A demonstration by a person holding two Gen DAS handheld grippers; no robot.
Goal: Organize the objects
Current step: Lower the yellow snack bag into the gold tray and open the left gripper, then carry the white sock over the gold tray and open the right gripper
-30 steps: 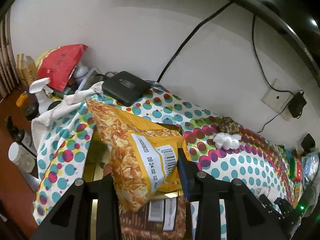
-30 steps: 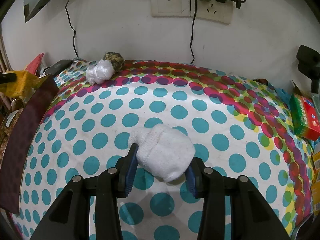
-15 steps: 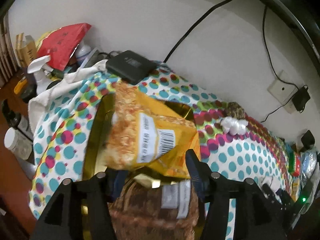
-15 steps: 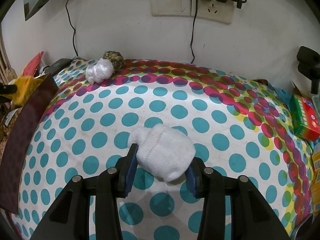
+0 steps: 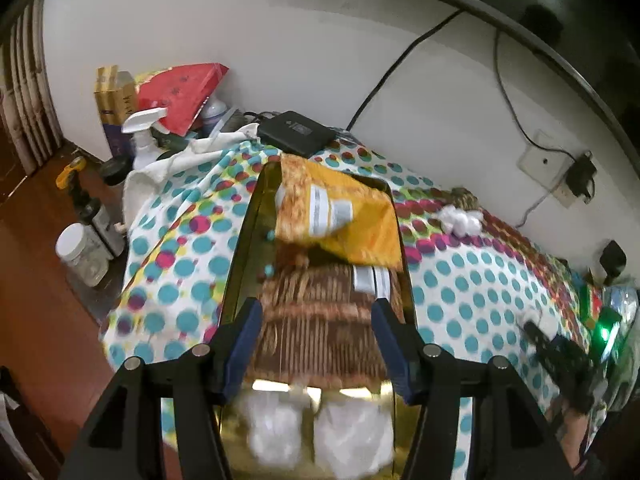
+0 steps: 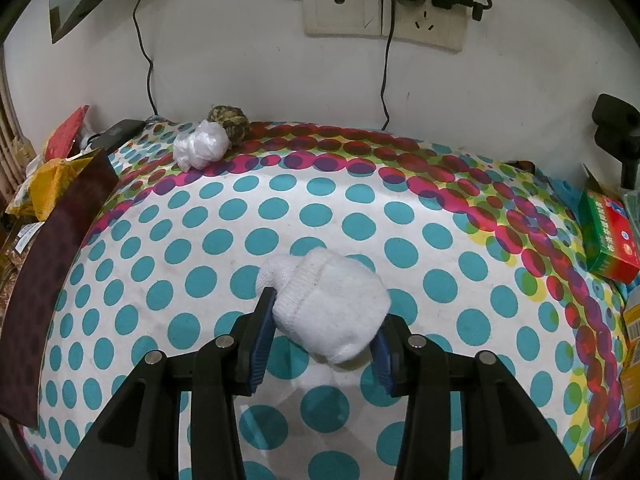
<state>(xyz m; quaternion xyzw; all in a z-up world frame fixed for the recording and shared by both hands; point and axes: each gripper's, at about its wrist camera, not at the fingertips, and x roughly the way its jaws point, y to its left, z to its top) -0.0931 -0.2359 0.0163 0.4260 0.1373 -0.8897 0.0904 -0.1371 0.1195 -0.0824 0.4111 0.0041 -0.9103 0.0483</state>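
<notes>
- In our left hand we hold the left gripper (image 5: 316, 332) with its jaws spread wide and nothing between the blue pads; it hovers over the gold tray (image 5: 243, 240), our landmark here.
- To the left of the gold tray, off the cloth's edge, stand a white spray bottle (image 5: 142, 136), a red packet (image 5: 182, 94) and a white-capped jar (image 5: 82, 254).
- Inside the gold tray, at its far end, the yellow snack bag (image 5: 340, 216) lies loose, label side up, touched by neither pad.
- Nearer to us in the same tray lies a brown patterned packet (image 5: 320, 320), and nearest of all two white bundles (image 5: 316, 432), blurred.
- Just beyond the tray's far end rests a black flat device (image 5: 296, 134) against the wall.
- To the right of the tray spreads the dotted tablecloth (image 6: 280, 208), bearing a crumpled white plastic ball (image 6: 202, 146) that touches a brownish rope ball (image 6: 230, 122) near the wall.
- Well right of the tray, in our right hand, the right gripper (image 6: 324, 330) is closed on the white rolled sock (image 6: 332, 306), both pads pressing its sides, above the cloth.
- Farthest from the tray, at the cloth's right edge, sits a green and red box (image 6: 608, 236).
</notes>
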